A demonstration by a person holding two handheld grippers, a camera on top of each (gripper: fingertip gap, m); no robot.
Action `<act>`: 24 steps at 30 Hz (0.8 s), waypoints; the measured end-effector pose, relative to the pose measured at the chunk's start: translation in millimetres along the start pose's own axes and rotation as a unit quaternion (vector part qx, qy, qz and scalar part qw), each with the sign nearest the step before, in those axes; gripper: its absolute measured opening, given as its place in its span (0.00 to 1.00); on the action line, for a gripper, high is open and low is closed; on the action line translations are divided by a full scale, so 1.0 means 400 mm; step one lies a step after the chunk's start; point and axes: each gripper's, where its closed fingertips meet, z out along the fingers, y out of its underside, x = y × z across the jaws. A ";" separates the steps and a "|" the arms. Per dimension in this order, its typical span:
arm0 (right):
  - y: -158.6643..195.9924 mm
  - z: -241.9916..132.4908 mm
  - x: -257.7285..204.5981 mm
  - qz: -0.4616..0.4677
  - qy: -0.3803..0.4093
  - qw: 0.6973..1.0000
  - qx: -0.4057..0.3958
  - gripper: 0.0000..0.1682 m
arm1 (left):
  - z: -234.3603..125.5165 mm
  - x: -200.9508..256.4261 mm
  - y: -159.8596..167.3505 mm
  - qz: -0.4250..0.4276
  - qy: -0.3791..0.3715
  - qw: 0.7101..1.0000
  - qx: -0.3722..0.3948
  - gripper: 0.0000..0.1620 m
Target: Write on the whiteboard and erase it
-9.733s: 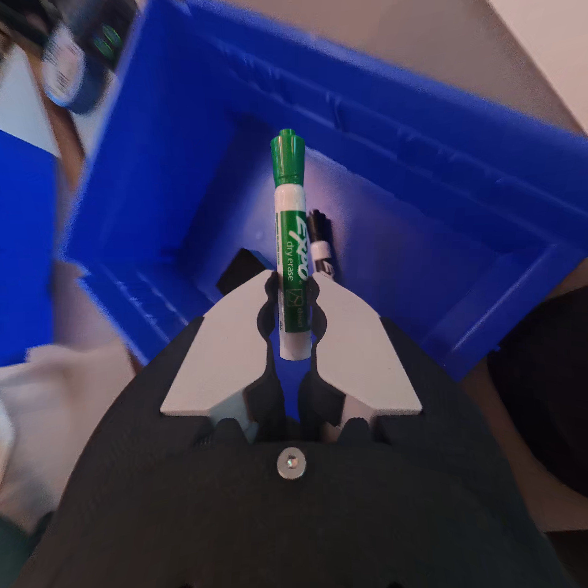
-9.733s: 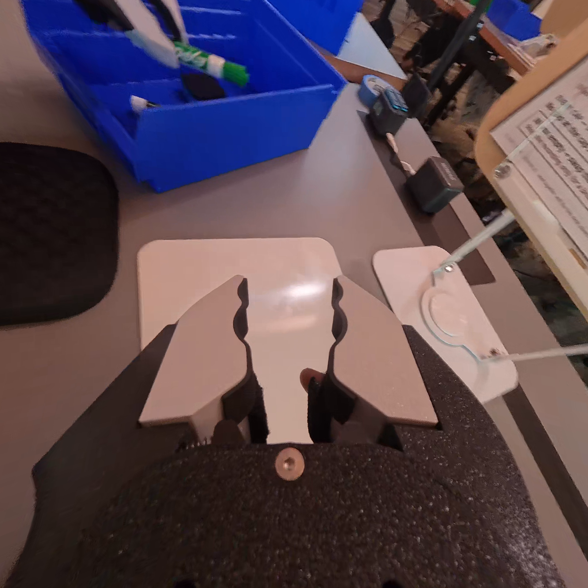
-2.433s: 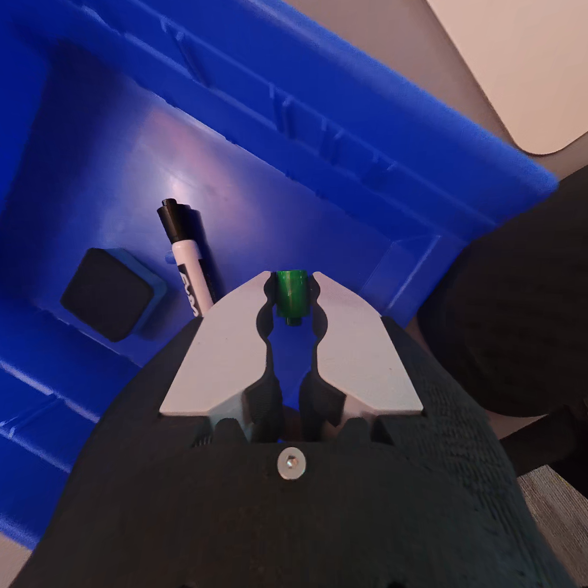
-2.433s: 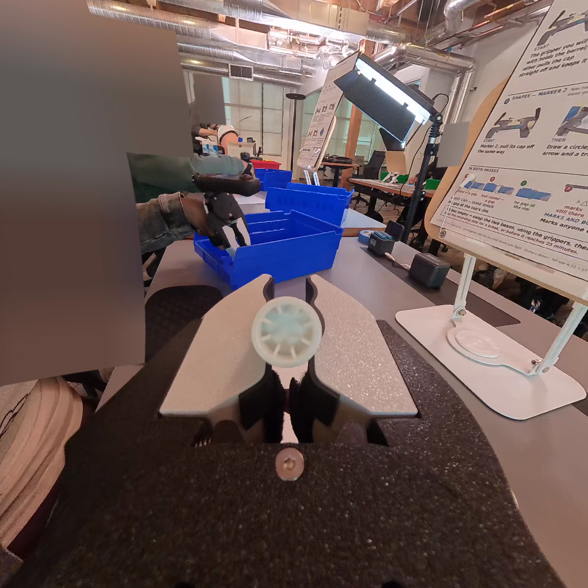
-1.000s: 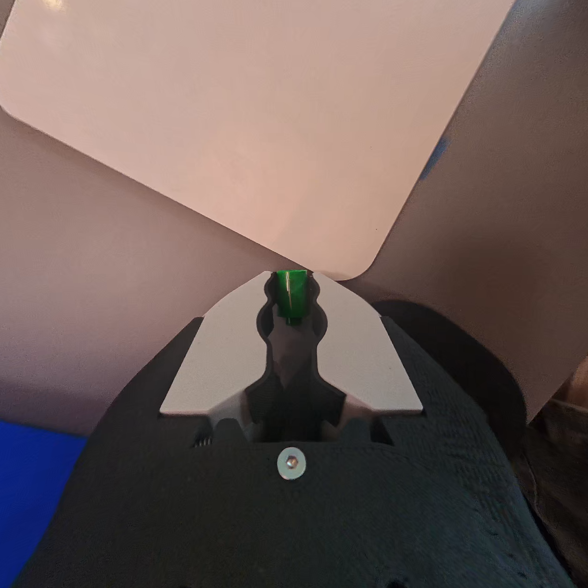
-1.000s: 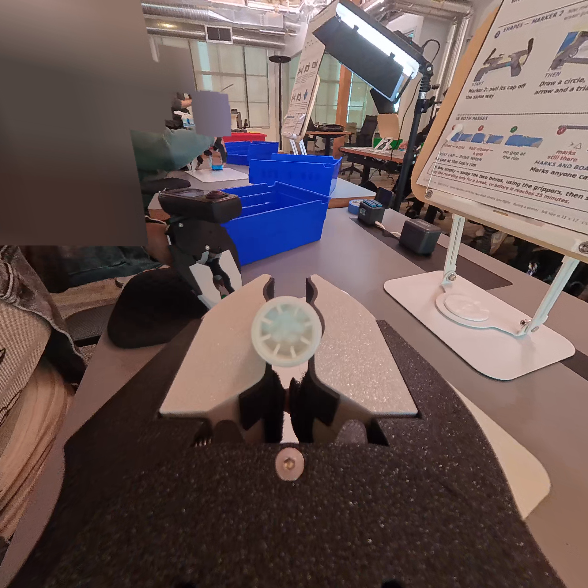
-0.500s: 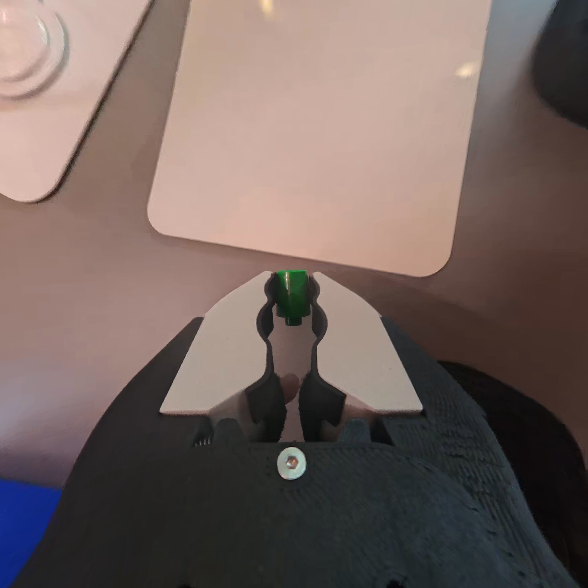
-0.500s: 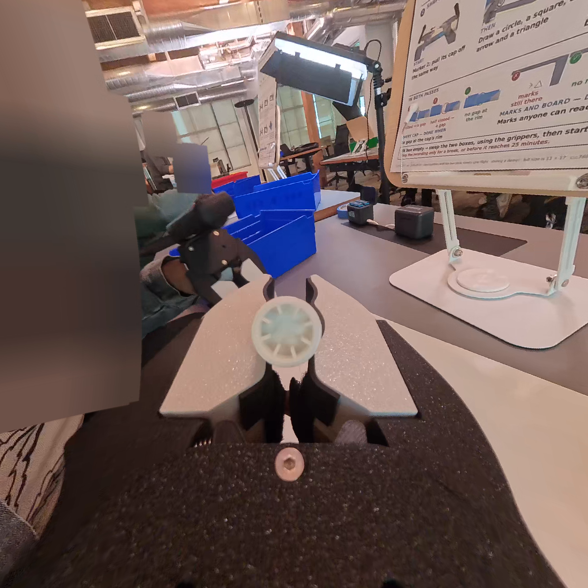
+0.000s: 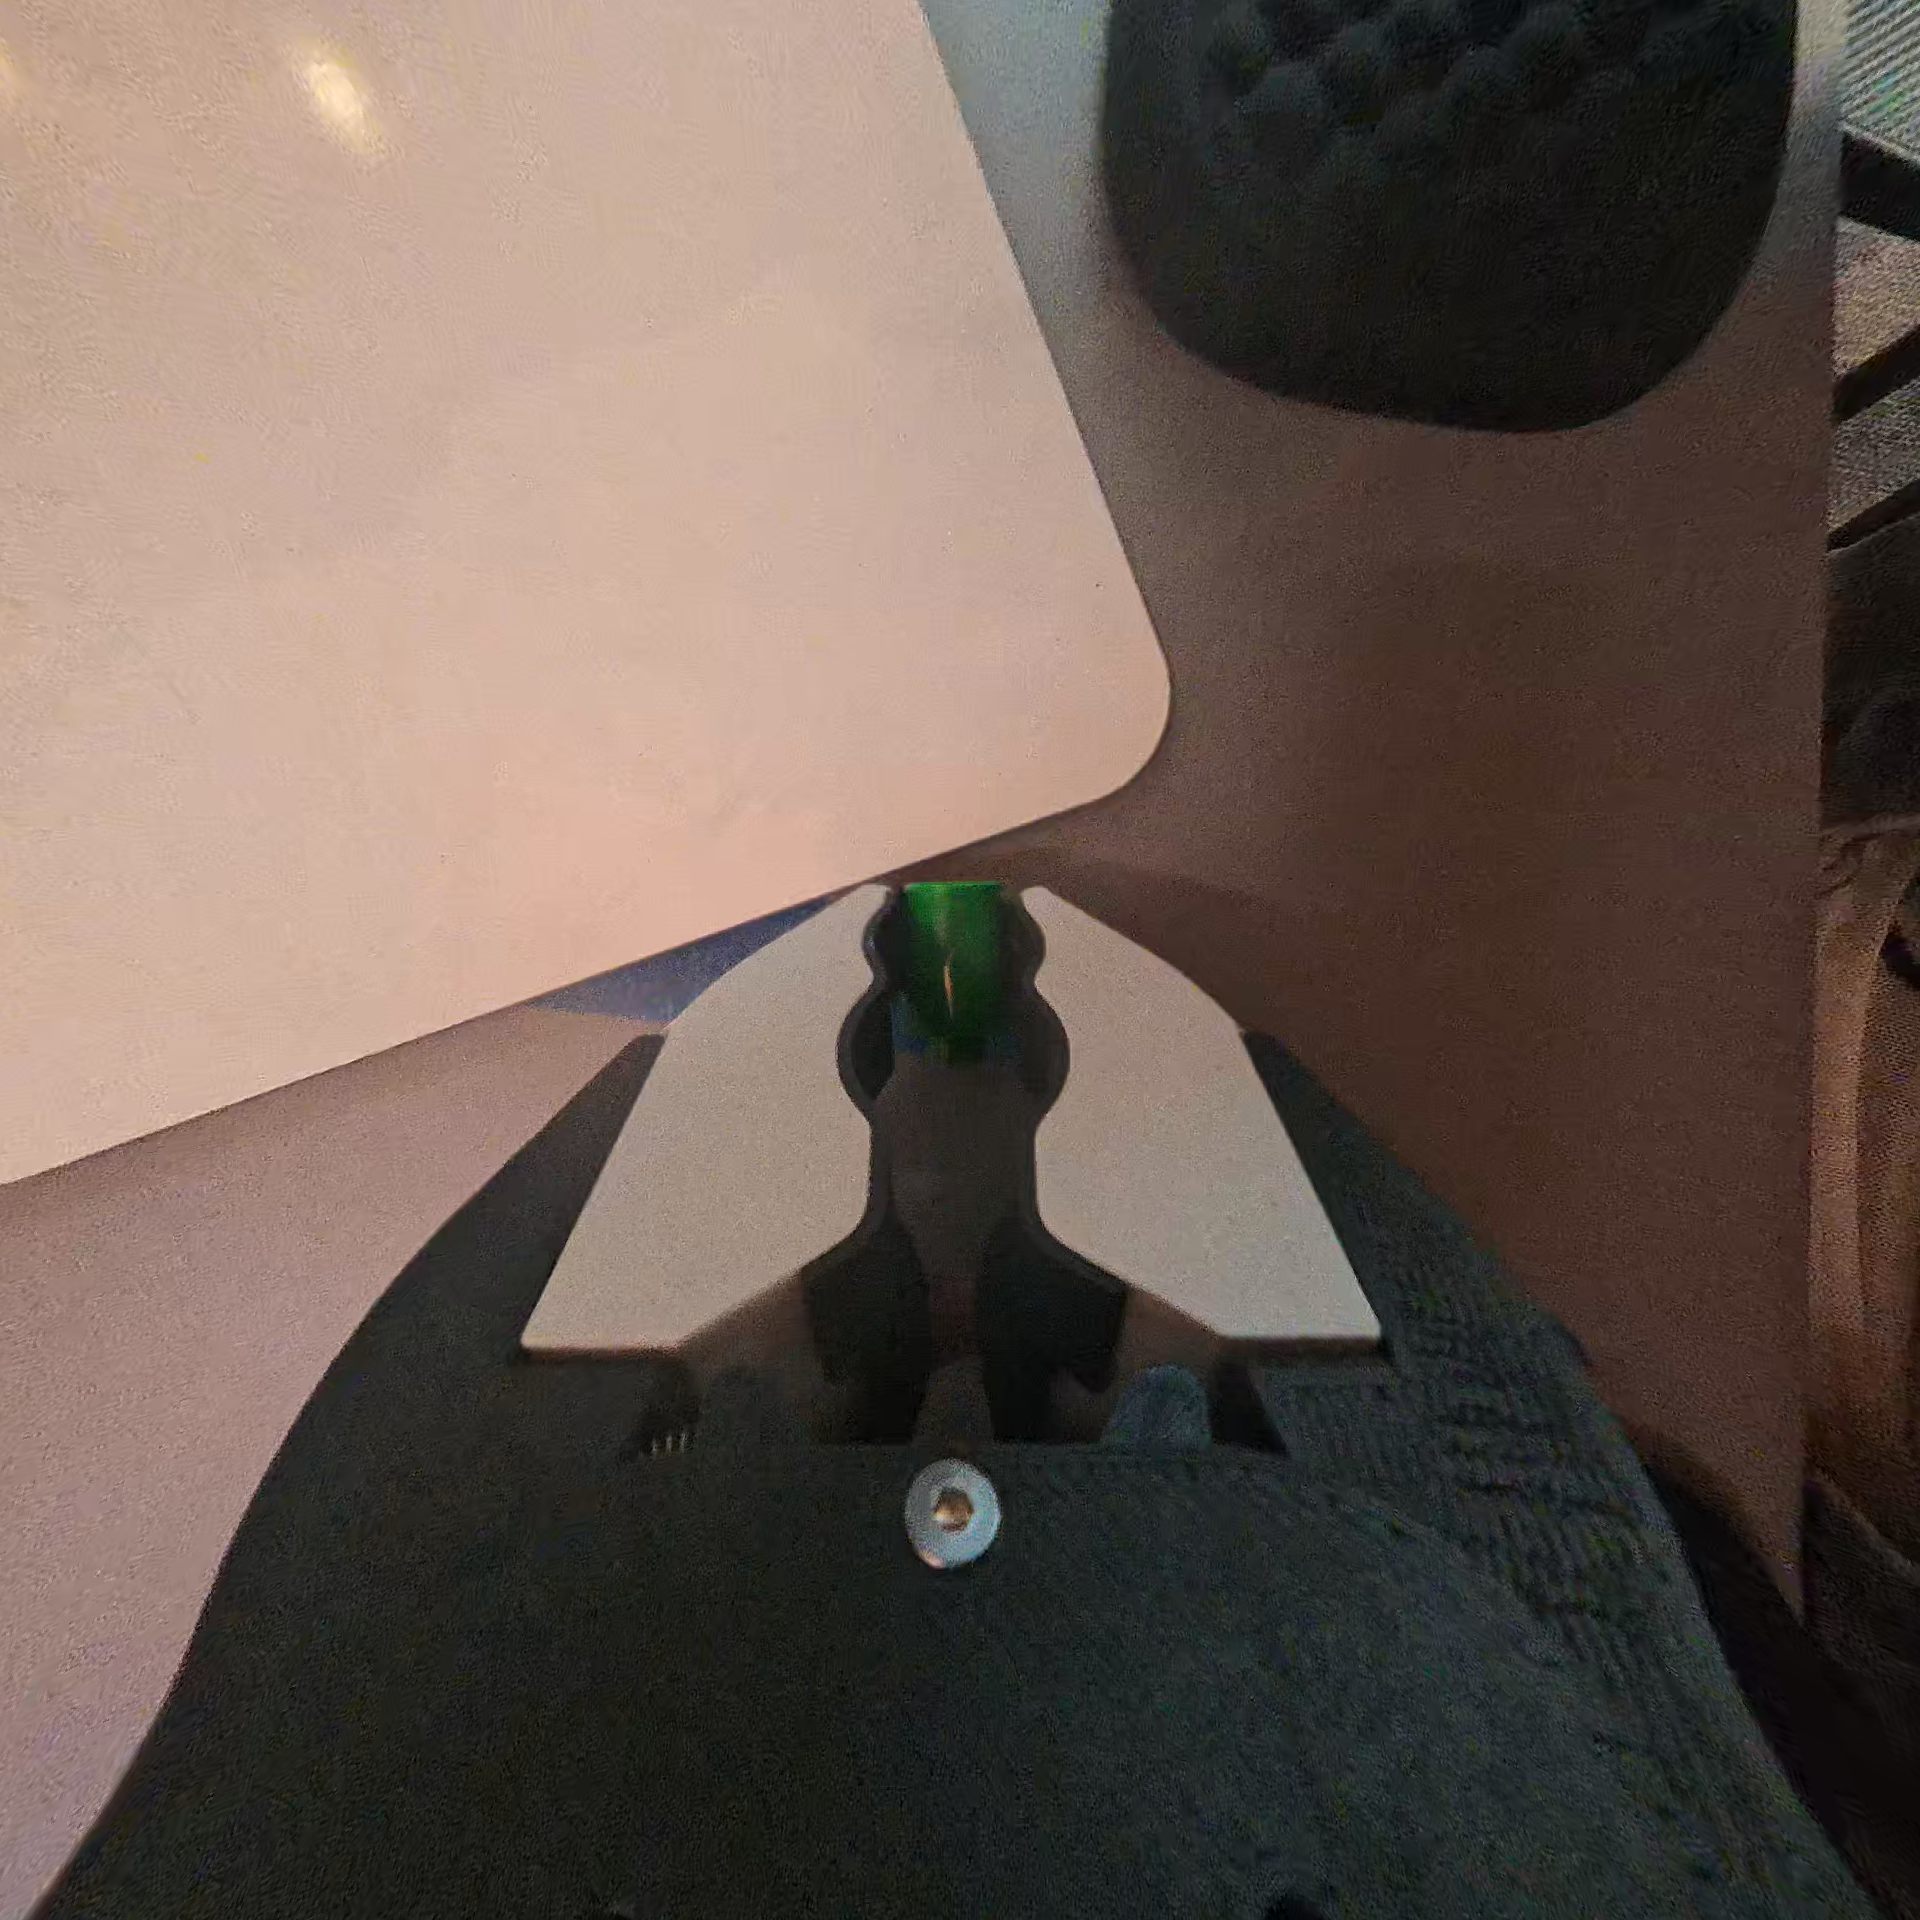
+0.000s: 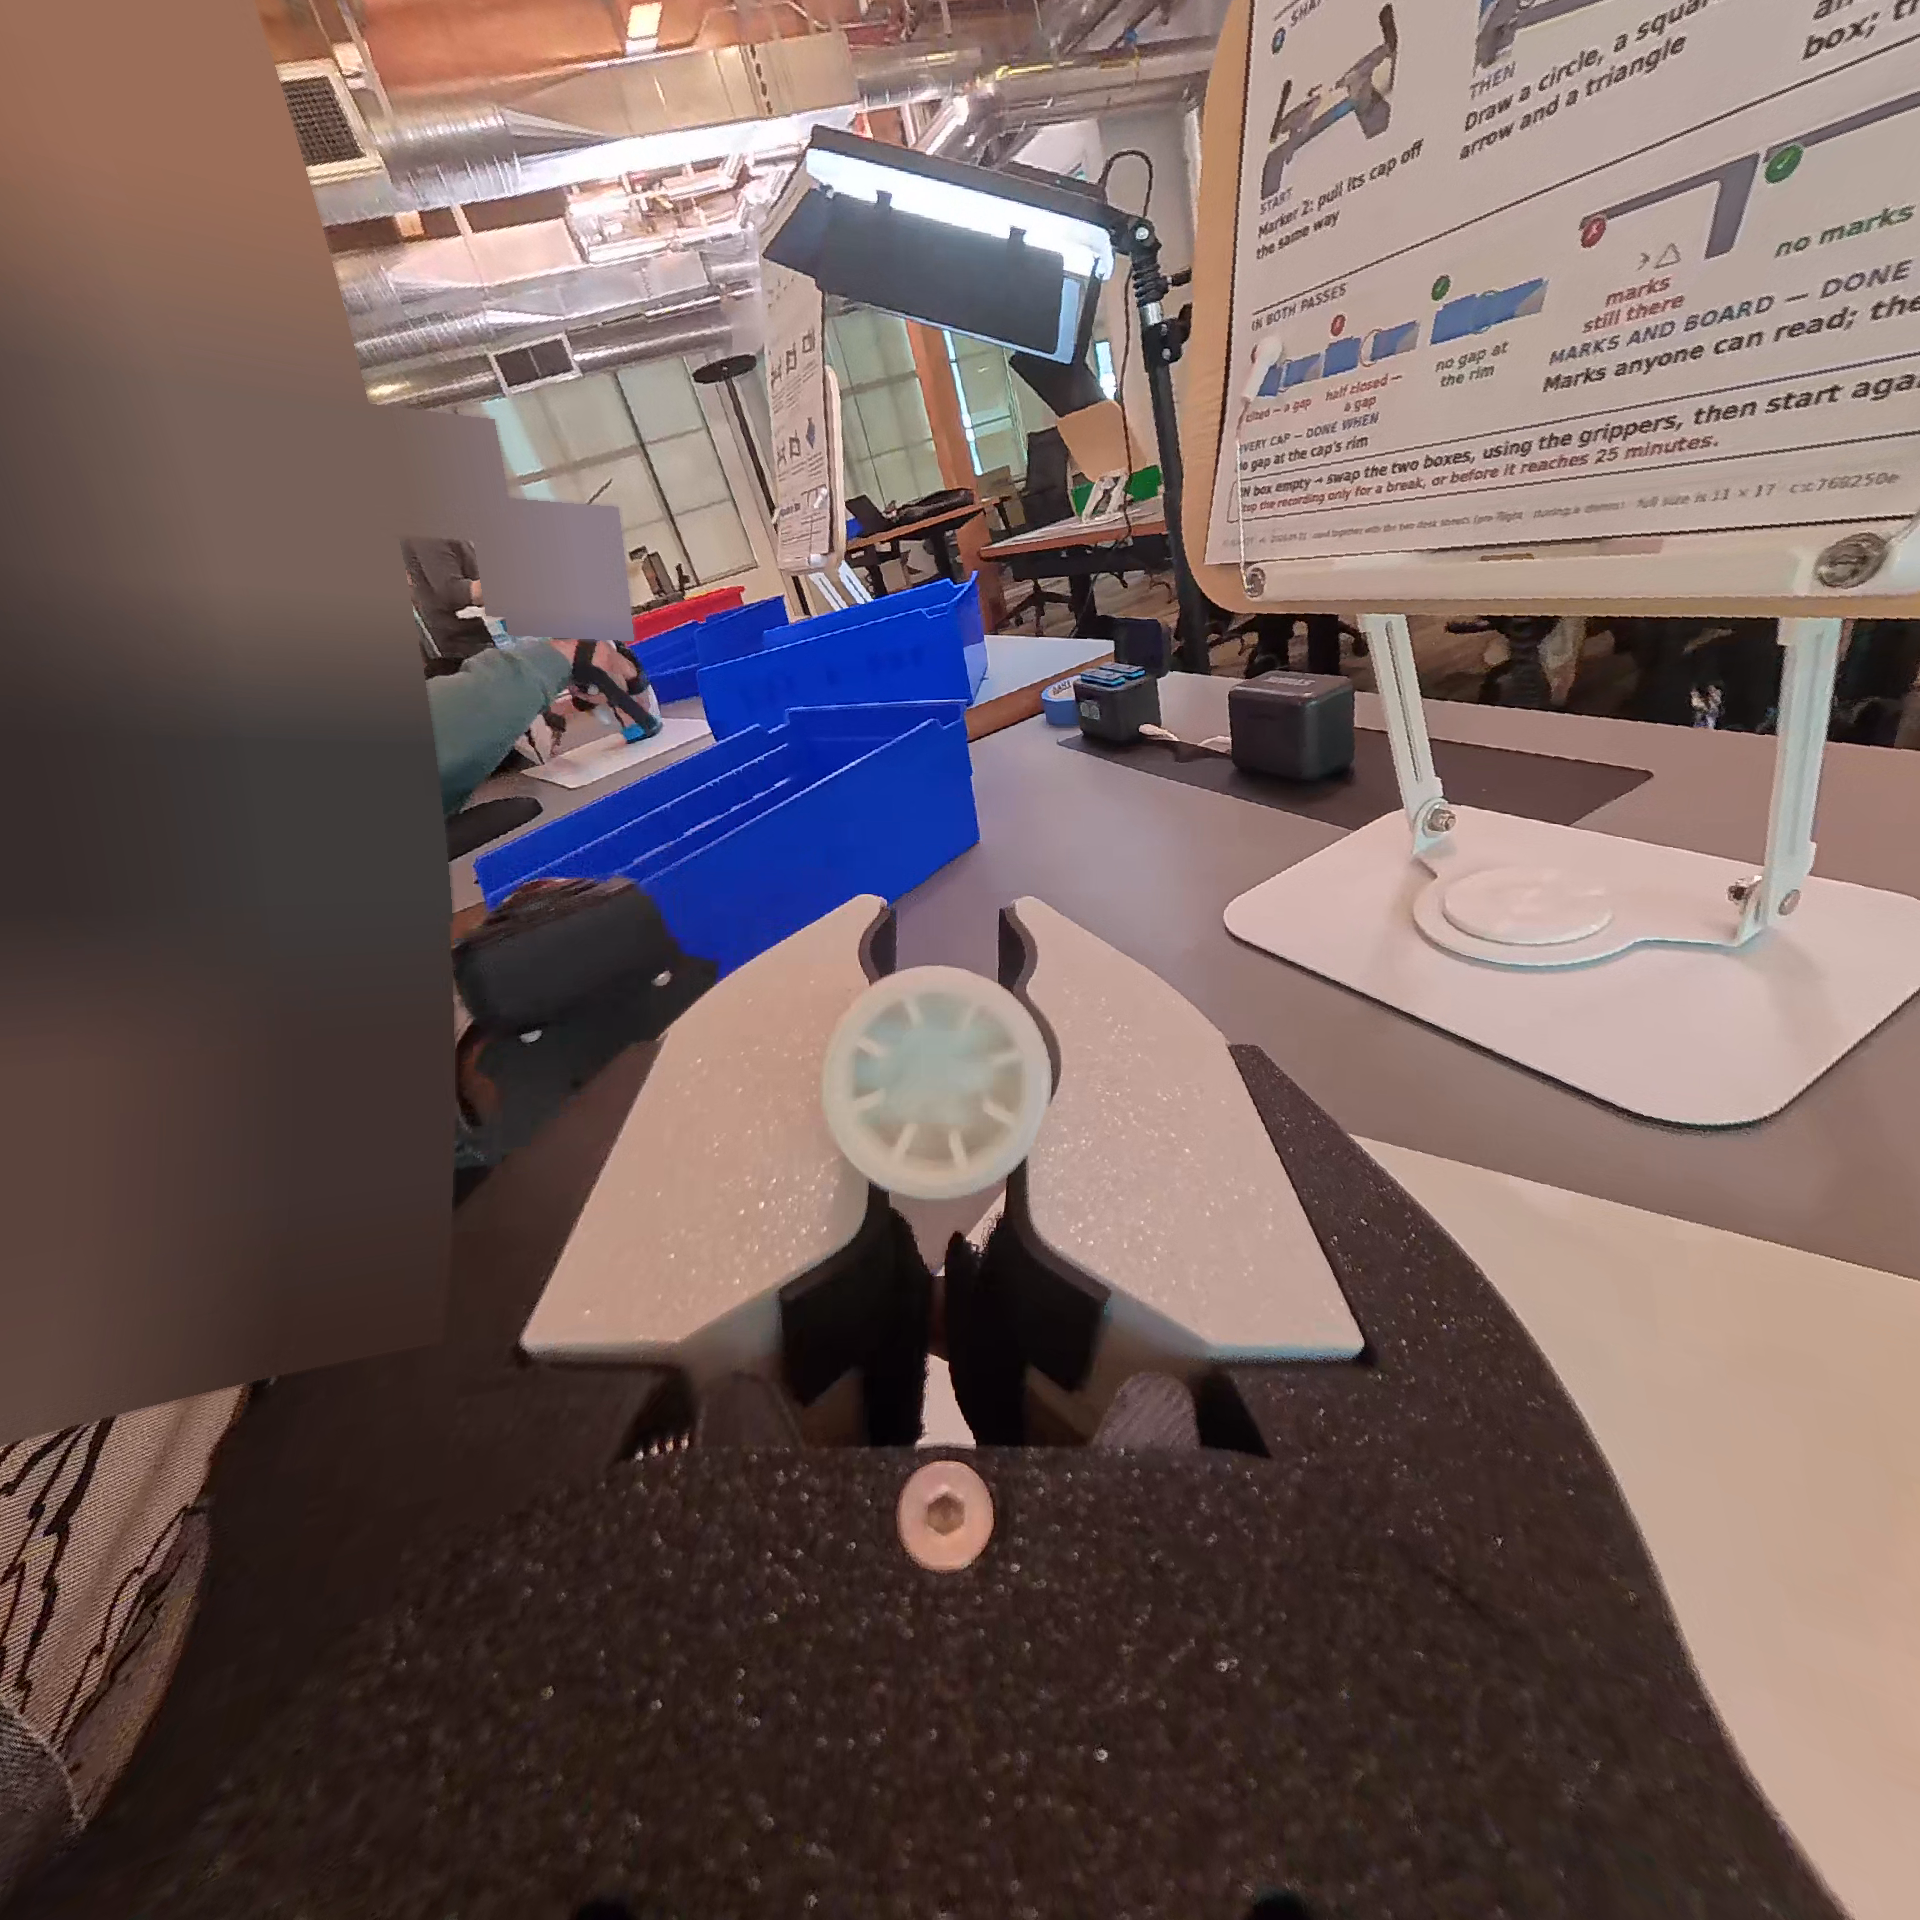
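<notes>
Left wrist view: left tool pinches the green cap by the whiteboard corner on the worktop; right tool clamps the marker (end-on). Lower its tip gently, stroke lightly.

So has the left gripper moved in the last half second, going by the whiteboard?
Yes. The left gripper, shut on the green cap, has shifted toward the whiteboard's near right corner, closer to the black pad.

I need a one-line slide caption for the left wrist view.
Left gripper clamps a green marker cap above a blank whiteboard's corner.
</notes>
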 end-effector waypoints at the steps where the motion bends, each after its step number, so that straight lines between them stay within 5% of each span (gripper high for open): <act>1: 0.000 -0.005 0.005 -0.001 0.007 1.000 -0.001 0.12 | 0.003 0.002 -0.005 0.012 -0.002 1.000 -0.001 0.13; 10: 0.065 -0.020 0.064 -0.053 0.080 0.988 -0.120 0.12 | -0.122 -0.183 -0.020 -0.060 -0.142 0.979 0.135 0.12; 24: 0.219 0.108 0.120 -0.063 0.071 0.950 -0.297 0.12 | -0.070 -0.229 -0.025 -0.073 -0.086 0.988 0.107 0.12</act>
